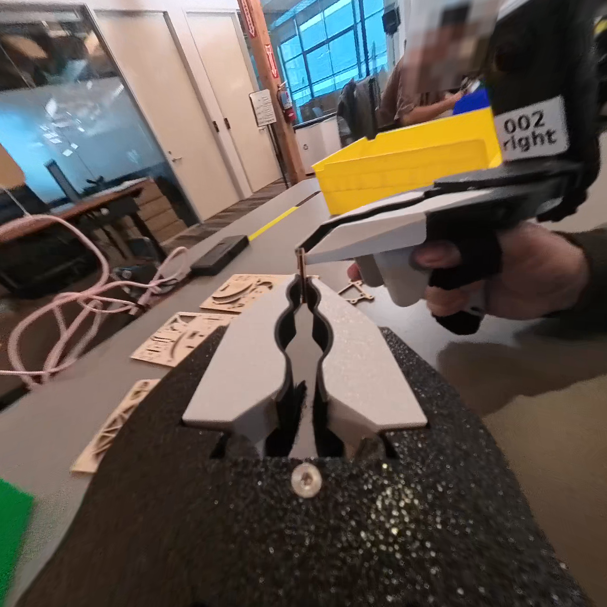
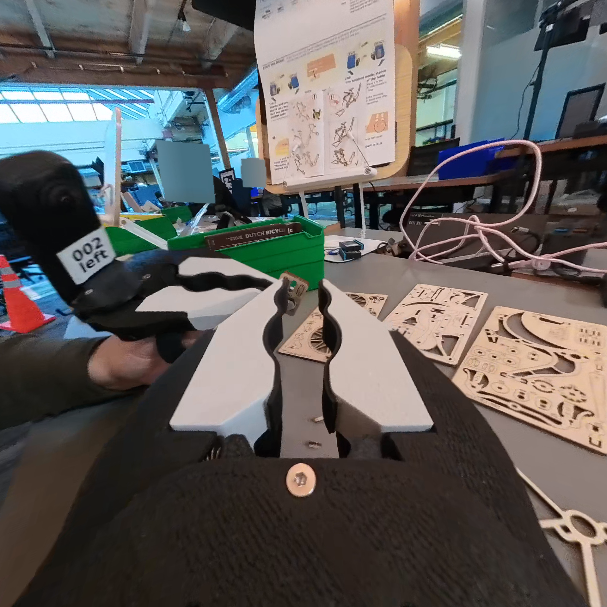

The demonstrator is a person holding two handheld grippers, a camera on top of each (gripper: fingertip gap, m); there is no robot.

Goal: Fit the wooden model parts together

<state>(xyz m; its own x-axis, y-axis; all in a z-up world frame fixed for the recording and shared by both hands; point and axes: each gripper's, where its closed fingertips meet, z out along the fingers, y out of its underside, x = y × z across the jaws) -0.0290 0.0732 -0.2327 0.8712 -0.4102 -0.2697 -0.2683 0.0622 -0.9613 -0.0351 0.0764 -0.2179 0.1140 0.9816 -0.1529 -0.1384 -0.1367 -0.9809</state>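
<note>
A small wooden part [image 1: 301, 279] is pinched edge-on between the tips of the left gripper [image 1: 303, 289], held up off the grey table [image 1: 361, 210]. The right gripper [image 2: 302, 289] is parked right next to it with its jaws narrowly apart and nothing between them; in the left wrist view its tip [image 1: 300, 251] sits right at the part's top edge, though actual contact can't be made out. Laser-cut plywood sheets [image 2: 437, 322] are laid flat on the table past the grippers, and a loose cut-out frame piece [image 2: 574, 532] lies near the right edge. Further back, a green bin [image 2: 282, 253], a yellow bin [image 1: 404, 170], looped pink cables [image 2: 473, 230] and an instruction sheet [image 2: 325, 88] on a stand can be seen.
</note>
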